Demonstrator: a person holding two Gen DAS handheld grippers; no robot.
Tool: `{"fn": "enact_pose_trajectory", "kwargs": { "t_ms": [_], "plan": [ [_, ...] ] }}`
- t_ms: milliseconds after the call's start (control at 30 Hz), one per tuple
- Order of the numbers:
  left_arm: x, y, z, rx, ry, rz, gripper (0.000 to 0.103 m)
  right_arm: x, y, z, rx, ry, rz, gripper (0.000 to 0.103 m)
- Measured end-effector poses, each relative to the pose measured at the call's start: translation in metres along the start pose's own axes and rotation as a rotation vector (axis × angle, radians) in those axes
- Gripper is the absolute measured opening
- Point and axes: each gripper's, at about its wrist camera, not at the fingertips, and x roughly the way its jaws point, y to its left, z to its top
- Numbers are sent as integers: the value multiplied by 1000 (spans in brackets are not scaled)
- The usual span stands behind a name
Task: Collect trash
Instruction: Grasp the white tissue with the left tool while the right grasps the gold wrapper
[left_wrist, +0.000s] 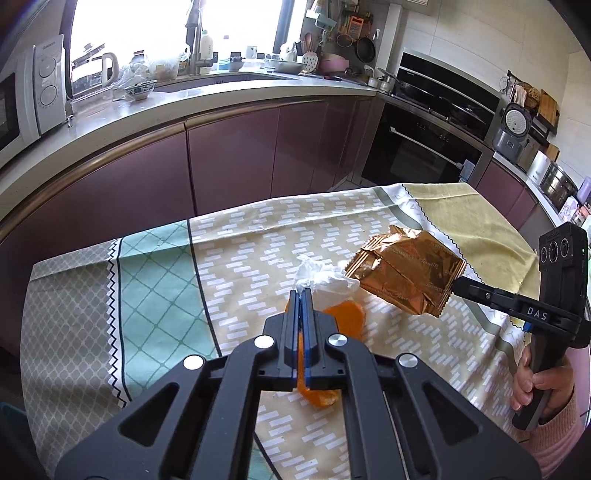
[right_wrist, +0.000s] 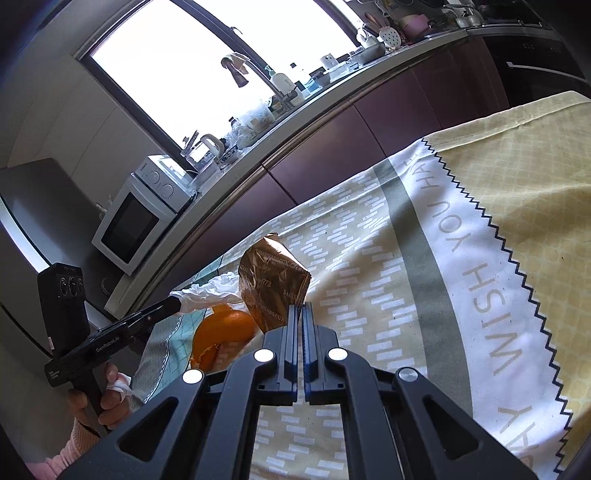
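My left gripper (left_wrist: 302, 294) is shut on a crumpled white tissue (left_wrist: 327, 281), held just above the patterned tablecloth (left_wrist: 155, 280). Orange peel (left_wrist: 345, 317) lies on the cloth right under the tissue and under the fingers. From the right, my right gripper (left_wrist: 457, 286) is shut on the edge of a copper foil wrapper (left_wrist: 410, 275), which hangs lifted off the cloth. In the right wrist view the right gripper (right_wrist: 300, 308) pinches the wrapper (right_wrist: 271, 284). To its left there, the left gripper (right_wrist: 178, 305) holds the tissue (right_wrist: 212, 290) over the orange peel (right_wrist: 227, 330).
The table's far edge faces purple cabinets (left_wrist: 229, 158) under a curved counter (left_wrist: 110, 122) with a microwave (left_wrist: 37, 92) and a sink. An oven (left_wrist: 417, 147) stands at the back right. A hand (left_wrist: 543, 380) in a pink sleeve grips the right handle.
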Motion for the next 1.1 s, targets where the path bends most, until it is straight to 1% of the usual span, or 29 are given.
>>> {"fn": "enact_pose_trajectory", "kwargs": {
  "t_ms": [100,300,333,433,567,633,667,700,733,767,833,867,933,1000,1100],
  "plan": [
    [-20,5,-5,-2,-31,8,2,-10,3,-5,-5,-4,18,1],
    [-63,22,-21,-49,-80,-18,2,-26,10,-21,-15,15,56,1],
    [-70,25,-26,-55,-83,-30,2,-26,10,-24,-18,21,57,1],
    [-85,30,-44,-65,-81,-35,2,-24,8,-32,-11,47,53,1],
    [-89,41,-71,-84,-48,-29,2,-14,0,-39,37,79,53,5],
    [-86,49,-83,-109,-16,-38,2,-11,-2,-38,54,81,56,11],
    [-83,52,-88,-117,-3,-33,3,-11,-3,-37,64,75,46,22],
    [-82,55,-94,-122,5,-20,3,-11,-4,-36,68,69,35,31],
    [-80,56,-97,-123,12,-14,7,-11,-4,-34,69,59,20,32],
    [-80,58,-101,-125,20,-15,14,-12,-4,-33,69,54,8,34],
    [-78,61,-104,-125,20,-2,25,-13,-7,-32,78,47,-5,40],
    [-79,62,-105,-119,17,3,30,-13,-8,-31,79,43,-25,43],
    [-80,60,-105,-105,13,0,38,-11,-11,-28,79,45,-44,45],
    [-79,55,-102,-87,12,8,40,-4,-11,-25,72,55,-57,52],
    [-71,42,-97,-54,23,0,45,8,-4,-20,40,77,-66,52]
  ]
}}
